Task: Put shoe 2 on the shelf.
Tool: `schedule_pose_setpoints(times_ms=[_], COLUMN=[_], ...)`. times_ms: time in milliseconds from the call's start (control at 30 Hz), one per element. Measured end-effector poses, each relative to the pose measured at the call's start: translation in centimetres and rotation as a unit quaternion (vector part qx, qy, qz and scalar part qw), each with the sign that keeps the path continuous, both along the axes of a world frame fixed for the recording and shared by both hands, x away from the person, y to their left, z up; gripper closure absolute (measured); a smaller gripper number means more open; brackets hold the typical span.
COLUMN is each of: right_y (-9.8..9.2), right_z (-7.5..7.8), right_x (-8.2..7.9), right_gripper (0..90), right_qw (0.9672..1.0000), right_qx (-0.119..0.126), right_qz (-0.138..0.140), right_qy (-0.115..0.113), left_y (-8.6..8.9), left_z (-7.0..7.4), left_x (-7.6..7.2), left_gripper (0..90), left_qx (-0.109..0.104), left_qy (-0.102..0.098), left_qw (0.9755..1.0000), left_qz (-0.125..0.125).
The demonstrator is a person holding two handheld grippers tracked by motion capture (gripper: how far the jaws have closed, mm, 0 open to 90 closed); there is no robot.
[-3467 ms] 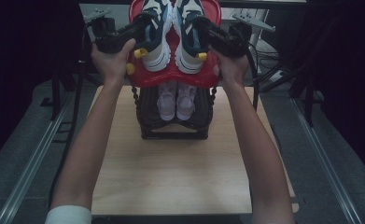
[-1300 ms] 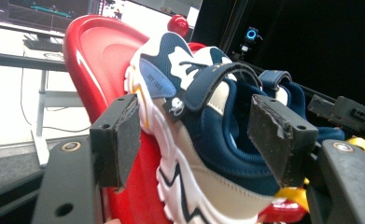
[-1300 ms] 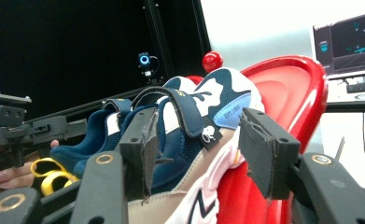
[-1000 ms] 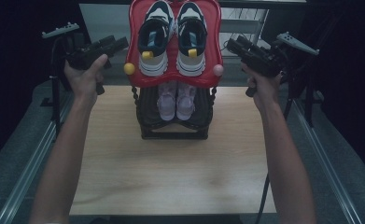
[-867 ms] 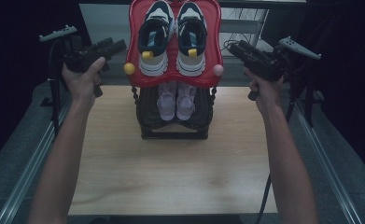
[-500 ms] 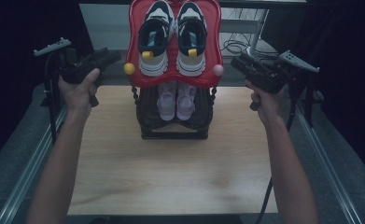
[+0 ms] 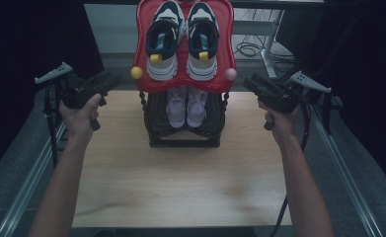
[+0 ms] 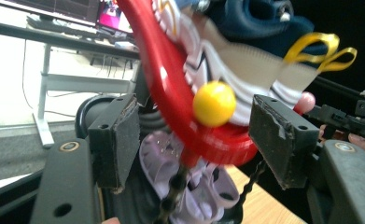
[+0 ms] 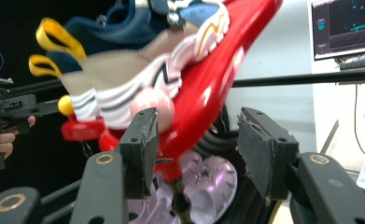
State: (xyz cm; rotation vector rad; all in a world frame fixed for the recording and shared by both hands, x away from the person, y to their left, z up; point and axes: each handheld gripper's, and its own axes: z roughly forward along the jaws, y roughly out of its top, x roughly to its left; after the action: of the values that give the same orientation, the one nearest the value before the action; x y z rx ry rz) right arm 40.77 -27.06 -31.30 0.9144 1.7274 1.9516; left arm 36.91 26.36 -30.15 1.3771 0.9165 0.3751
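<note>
A red tray (image 7: 142, 49) sits tilted on top of a black rack (image 7: 157, 134) and carries a pair of navy, white and grey sneakers (image 7: 183, 42) with yellow heel loops. A yellow ball (image 7: 136, 72) and a pink ball (image 7: 230, 74) mark its lower corners. Lilac shoes (image 7: 185, 106) lie on the shelf below. My left gripper (image 7: 112, 77) hovers left of the yellow ball (image 8: 214, 103), open and apart from it. My right gripper (image 7: 248, 81) is held right of the pink ball (image 9: 154, 109), open with nothing between its pads (image 9: 259, 149).
The rack stands at the back middle of a wooden table (image 7: 180, 192) with bare board in front of it. Metal rails (image 7: 27, 182) run along both sides. Behind are a desk with monitors (image 9: 343, 28) and cables (image 7: 250, 49) on the floor.
Earlier both grippers were up against the red tray's sides. They have since drawn apart, and over the last second both hands have sunk to about the level of the tray's lower edge.
</note>
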Motion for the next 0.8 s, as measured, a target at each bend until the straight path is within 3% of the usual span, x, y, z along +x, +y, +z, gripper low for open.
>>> schedule_pose_setpoints(times_ms=[267,433,800], right_y=[-0.2,-0.4,-0.4], right_z=[-2.6,-4.1,-7.3], right_x=[-0.3,-0.3,-0.4], right_gripper=[47.6,47.6,47.6], right_qw=[0.9999,0.9996,0.9987], right_qx=[-0.008,-0.005,0.007], right_qz=[-0.002,0.000,0.001], right_qy=[0.015,0.026,0.051], left_y=[0.3,0.2,-0.5], left_z=[-3.1,-4.3,-7.6], left_x=[-0.5,-0.5,-0.5], left_gripper=[33.8,33.8,33.8], left_qx=[0.000,0.008,0.003], left_qy=[0.020,0.027,0.053], left_qw=[0.9998,0.9996,0.9986], left_qz=[-0.008,-0.006,-0.008])
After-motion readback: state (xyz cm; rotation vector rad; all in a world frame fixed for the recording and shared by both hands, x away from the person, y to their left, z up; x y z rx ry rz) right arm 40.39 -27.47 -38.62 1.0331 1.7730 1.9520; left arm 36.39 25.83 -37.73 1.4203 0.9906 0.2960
